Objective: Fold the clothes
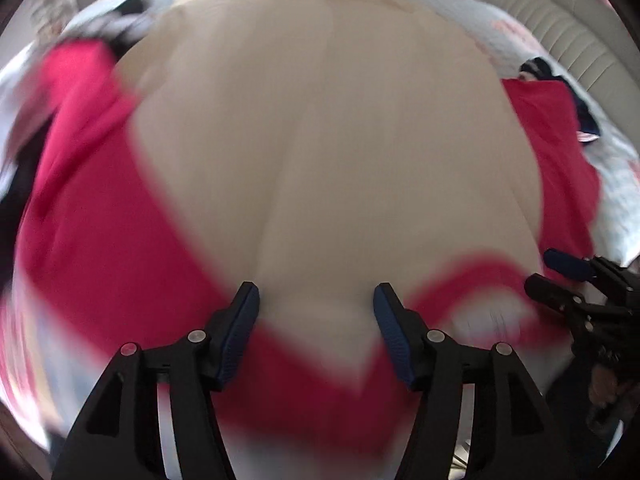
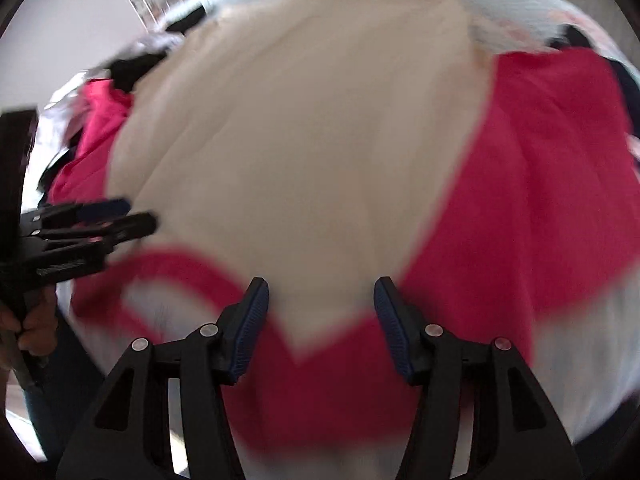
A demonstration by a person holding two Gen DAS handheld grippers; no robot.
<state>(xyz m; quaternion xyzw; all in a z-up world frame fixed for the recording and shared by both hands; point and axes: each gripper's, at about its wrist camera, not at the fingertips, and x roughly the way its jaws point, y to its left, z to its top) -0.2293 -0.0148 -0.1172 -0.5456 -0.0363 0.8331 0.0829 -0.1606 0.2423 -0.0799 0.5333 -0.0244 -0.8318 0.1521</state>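
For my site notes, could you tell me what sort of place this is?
Probably a bedroom: clothes lie on a pale printed bedspread, a ribbed padded headboard stands behind, and more garments are heaped alongside.

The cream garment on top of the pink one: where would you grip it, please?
Grip the cream garment at its pointed near corner, coming in from the near edge. That corner lies flat and free over the pink garment, midway between the open left tongs.
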